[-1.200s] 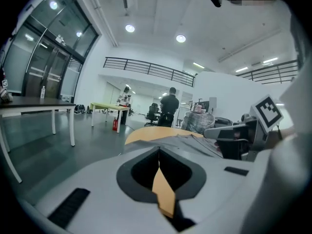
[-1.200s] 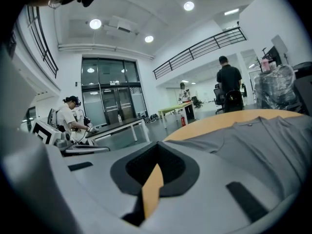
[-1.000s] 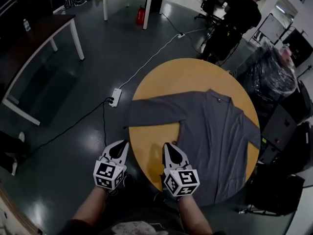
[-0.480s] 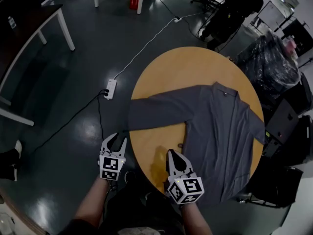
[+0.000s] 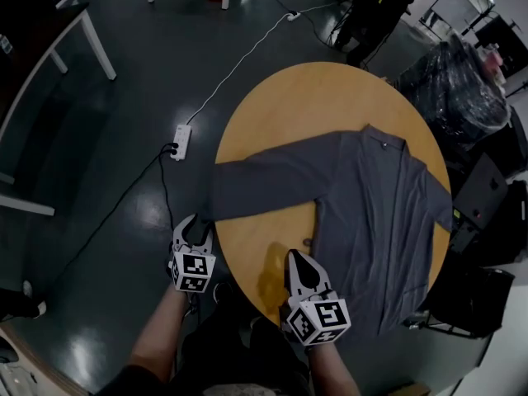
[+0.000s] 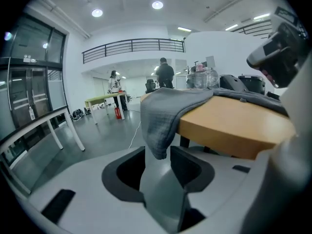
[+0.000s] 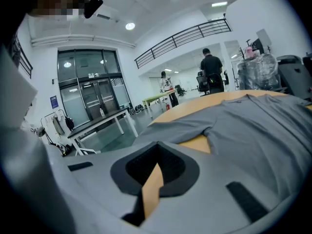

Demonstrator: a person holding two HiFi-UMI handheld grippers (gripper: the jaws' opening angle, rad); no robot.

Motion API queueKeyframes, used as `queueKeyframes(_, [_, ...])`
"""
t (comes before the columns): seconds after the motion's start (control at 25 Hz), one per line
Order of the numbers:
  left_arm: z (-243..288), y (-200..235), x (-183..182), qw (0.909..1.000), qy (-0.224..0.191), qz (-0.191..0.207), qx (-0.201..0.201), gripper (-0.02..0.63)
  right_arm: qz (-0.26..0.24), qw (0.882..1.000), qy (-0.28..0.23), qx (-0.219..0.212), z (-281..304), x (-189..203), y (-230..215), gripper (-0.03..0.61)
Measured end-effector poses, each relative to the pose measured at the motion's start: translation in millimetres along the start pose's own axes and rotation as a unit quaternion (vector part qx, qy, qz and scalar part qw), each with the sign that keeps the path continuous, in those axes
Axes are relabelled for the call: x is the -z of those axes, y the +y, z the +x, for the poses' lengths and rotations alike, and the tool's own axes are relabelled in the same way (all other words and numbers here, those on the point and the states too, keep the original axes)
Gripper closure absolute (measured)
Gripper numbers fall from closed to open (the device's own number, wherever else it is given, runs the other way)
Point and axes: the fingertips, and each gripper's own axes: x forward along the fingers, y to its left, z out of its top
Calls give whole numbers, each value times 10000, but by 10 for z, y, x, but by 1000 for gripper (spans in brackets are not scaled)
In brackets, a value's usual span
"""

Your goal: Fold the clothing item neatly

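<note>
Dark office floor, round wooden bench (image 5: pixel 280 114) in the middle. Grey shirt (image 5: pixel 375 213) spread flat on it, collar far, left sleeve (image 5: pixel 256 184) drooping over the bench's left edge. Left tongs (image 5: pixel 194 226) beside that edge, half apart, just been opening, cuff hanging unpinched at the gap. Right tongs (image 5: pixel 296 257) closed, empty, over the near edge.
</note>
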Motion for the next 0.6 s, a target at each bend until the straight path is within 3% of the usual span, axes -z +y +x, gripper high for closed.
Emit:
queueKeyframes(0.2, [45,55,45,9998,131,-51,-118,463,6,10000,2,-63,55,-9,65,589])
queueKeyframes(0.32, [-16,148,27,9995,130,-148,-237,565,-8,9999,-56,-96,44,-61,100,589])
queueKeyframes(0.6, [-326,301,-411,9977,-298,-302,-526,575,16,9997,-244,-96,-123,-224,47,589])
